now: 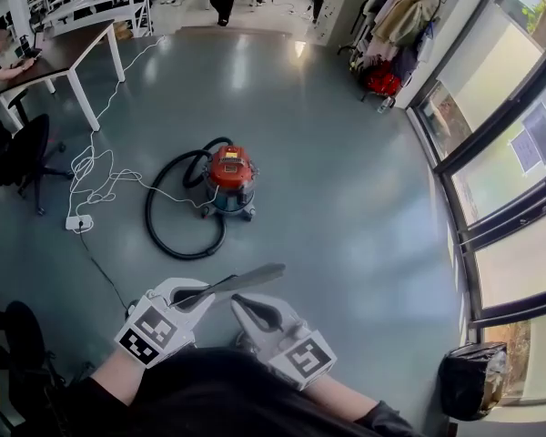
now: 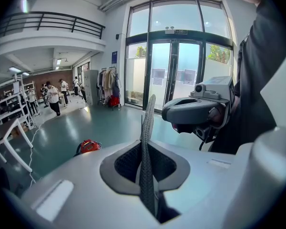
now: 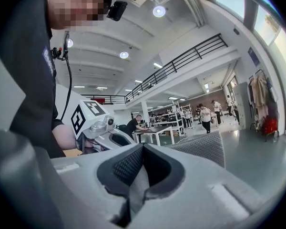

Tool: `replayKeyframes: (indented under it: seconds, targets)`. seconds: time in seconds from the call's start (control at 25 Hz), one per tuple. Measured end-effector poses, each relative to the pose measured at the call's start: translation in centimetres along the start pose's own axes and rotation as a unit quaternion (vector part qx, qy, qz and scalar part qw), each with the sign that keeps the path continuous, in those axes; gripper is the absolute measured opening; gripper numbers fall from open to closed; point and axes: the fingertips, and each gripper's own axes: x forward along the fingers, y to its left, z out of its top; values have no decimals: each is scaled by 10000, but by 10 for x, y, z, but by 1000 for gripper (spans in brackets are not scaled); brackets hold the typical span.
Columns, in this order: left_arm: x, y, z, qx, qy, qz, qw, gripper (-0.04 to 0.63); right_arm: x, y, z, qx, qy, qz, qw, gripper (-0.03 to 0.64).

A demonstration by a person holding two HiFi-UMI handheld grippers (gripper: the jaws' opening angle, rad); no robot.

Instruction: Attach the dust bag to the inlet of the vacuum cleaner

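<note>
Left claw point(image 2: 145, 175) pinches a flat grey woven fabric dust bag point(image 2: 148, 123); right claw point(image 3: 140, 171) sits fully closed just beside it.

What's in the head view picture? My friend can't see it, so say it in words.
A person's left gripper pinches a flat grey dust bag, and the shut right gripper is close beside it. Ahead on the grey-green floor stands a red vacuum cleaner with a black hose looped beside it.

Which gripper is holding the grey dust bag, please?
The left gripper: its jaws clamp the dust bag, while the right gripper is shut empty.
</note>
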Motion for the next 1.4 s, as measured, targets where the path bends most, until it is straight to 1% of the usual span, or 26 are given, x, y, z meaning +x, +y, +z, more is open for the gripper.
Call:
replayKeyframes:
  seconds: [0.16,0.36,0.52,0.8,0.96,1.08,1.16,1.4]
  targets:
    - [17,-4,10,40,120,64,9999,40,-13,-21,7,45,-110,64,9999,-8]
    - [38,-8,23,223,240,152,9993,40,-30,-46,11,132,-174,120,9997,-8]
    - [51,-2,29,189,241,230,9993,40,-37,-60,11,83,-170,190,9996,-8]
    - [76,16,37,219,249,94,9994,40,-29,-90,10,77,-35,76,9999,-8]
    - [89,40,36,260,230,-102,9993,40,-8,-108,9,41,99,-64,9999,-8]
    - [96,69,31,331,261,-257,9988,40,20,-121,7,-32,263,-195,9995,-8]
    - [99,92,30,440,280,-346,9980,40,43,-127,7,-71,364,-267,9990,-8]
    - [109,153,23,805,419,-686,9935,40,110,-158,11,186,441,-681,9965,-8]
